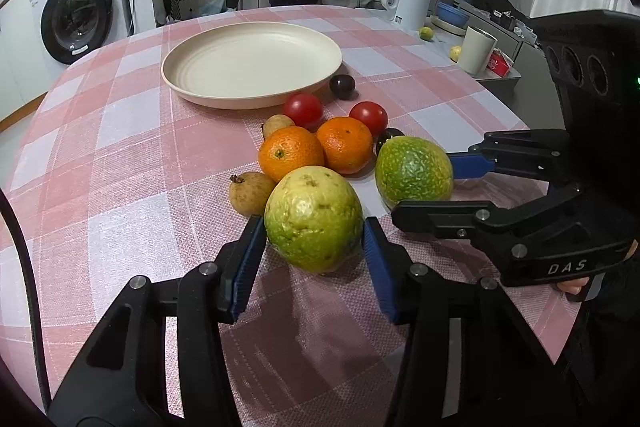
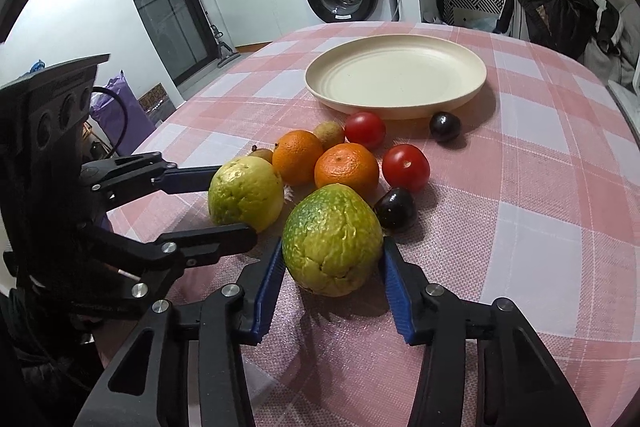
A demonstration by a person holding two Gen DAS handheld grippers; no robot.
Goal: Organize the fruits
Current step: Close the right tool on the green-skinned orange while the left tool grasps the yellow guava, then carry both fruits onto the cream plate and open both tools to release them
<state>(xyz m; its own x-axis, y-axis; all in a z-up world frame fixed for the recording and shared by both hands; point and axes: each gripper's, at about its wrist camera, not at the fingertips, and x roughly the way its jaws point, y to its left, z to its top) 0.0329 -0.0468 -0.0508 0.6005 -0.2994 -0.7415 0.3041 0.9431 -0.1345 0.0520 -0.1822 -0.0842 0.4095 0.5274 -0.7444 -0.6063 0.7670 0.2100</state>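
My blue ribbed finger pads [image 1: 248, 259] flank a yellow-green speckled guava [image 1: 314, 218]; the pink-and-white checked tablecloth [image 1: 120, 167] carries a plain cream plate [image 1: 252, 65].

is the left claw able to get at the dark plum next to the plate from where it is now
Probably not directly. The left claw straddles the yellow-green guava, and the oranges and tomatoes lie between it and the dark plum. It would likely need to lift over them.

Woven tablecloth [image 1: 120, 187] (matt); glossy tomatoes [image 1: 303, 109].
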